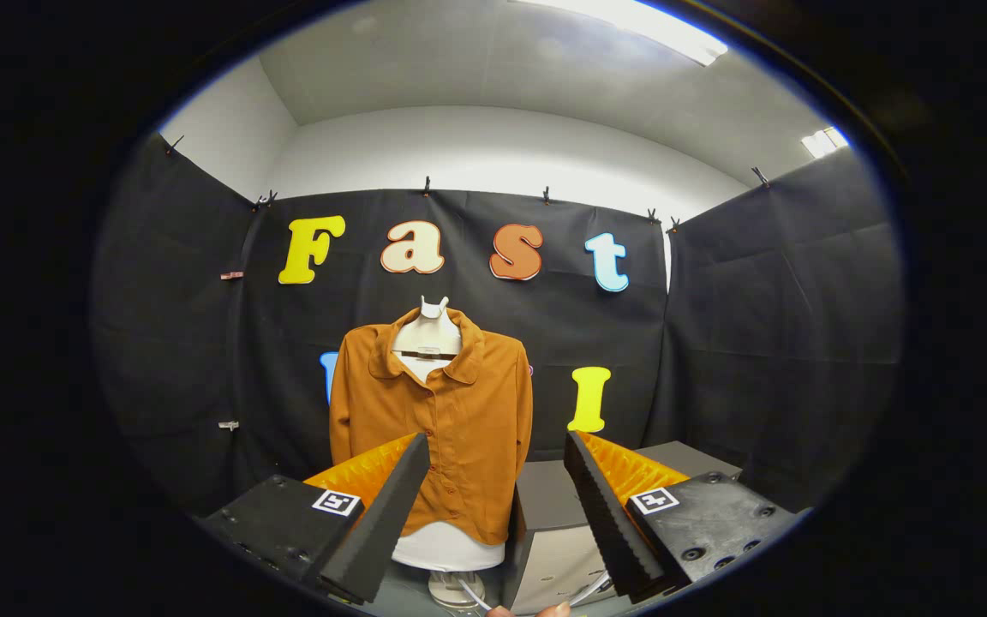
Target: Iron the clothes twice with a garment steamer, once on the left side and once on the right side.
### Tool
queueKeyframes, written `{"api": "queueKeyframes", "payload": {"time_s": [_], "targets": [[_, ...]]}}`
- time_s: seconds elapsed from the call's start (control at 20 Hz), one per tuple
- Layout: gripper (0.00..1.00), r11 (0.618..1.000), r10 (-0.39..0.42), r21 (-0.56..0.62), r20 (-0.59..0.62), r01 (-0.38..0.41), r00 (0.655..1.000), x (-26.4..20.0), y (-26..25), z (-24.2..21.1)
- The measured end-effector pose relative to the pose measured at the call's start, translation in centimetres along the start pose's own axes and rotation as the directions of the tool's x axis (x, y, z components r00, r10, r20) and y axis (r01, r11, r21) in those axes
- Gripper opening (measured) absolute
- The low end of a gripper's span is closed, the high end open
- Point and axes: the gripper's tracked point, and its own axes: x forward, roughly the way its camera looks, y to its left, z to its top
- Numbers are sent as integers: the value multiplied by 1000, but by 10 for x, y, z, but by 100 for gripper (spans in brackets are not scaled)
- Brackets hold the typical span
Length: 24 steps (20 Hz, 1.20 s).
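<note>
Both ironing passes are judged outstanding (no steamer is held), since the gripper (498,480) is spread wide and empty, the shirt (438,411) beyond at 12 o'clock.

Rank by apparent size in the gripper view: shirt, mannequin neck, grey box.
1. Orange shirt, largest.
2. Grey box, partly hidden by the open gripper, so unsure.
3. Mannequin neck, smallest.

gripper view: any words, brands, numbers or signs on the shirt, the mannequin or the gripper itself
Orange shirt: none.
Mannequin: none readable.
Gripper: two square black-and-white markers, patterns only, no text; its jaws are open on nothing, with the shirt beyond them.
</note>
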Motion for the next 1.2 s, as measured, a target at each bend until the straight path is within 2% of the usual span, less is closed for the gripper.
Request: {"api": "queueKeyframes", "payload": {"time_s": [0.4,0.65,0.85,1.2], "targets": [[98,1000,-4,0,-59,4,998,33,-34,-15],[99,999,-25,-36,-202,18,979,85,-93,-53],[99,999,-42,-19,-375,37,926,124,-141,-111],[99,998,-62,-26,-562,57,825,181,-207,-201]]}}
